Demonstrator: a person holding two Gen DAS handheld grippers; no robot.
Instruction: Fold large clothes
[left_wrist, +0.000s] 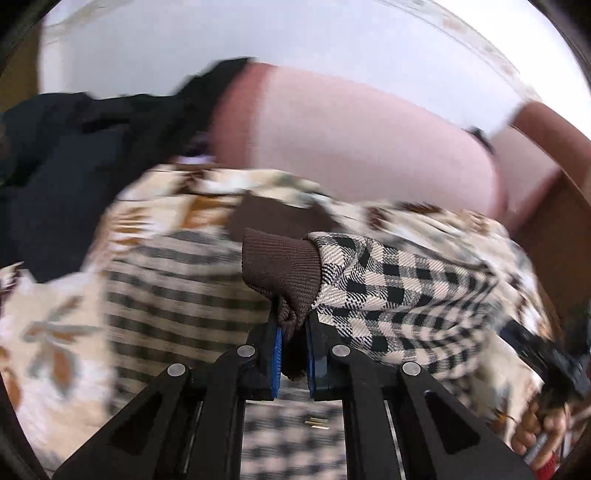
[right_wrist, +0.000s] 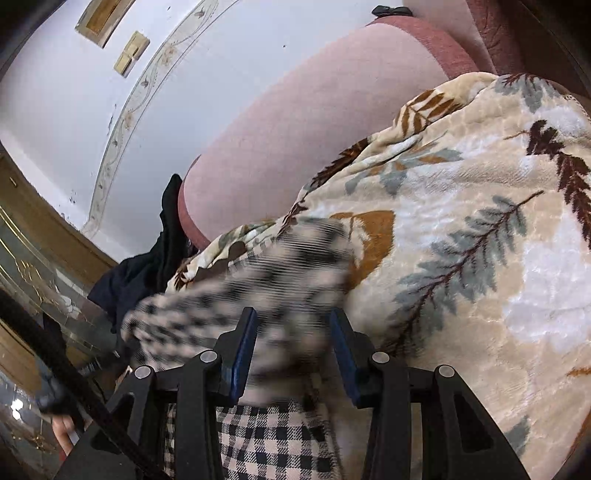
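Note:
A beige-and-black checked jacket (left_wrist: 391, 295) with a brown ribbed cuff (left_wrist: 284, 269) lies over a leaf-patterned blanket (left_wrist: 62, 332). My left gripper (left_wrist: 293, 325) is shut on the brown cuff and holds the sleeve up. In the right wrist view the checked jacket (right_wrist: 266, 446) lies under my right gripper (right_wrist: 293, 325), and a blurred part of it (right_wrist: 240, 295) hangs between and ahead of the blue pads (right_wrist: 343, 347). The right jaws stand apart, open around the cloth. The right gripper body also shows at the lower right of the left wrist view (left_wrist: 546, 362).
The blanket (right_wrist: 480, 258) covers a pink sofa seat; the pink sofa back (left_wrist: 351, 140) rises behind it. Dark clothes (left_wrist: 55, 177) are heaped at the left end of the sofa. A white wall (right_wrist: 74, 92) and a patterned floor (right_wrist: 33, 277) lie beyond.

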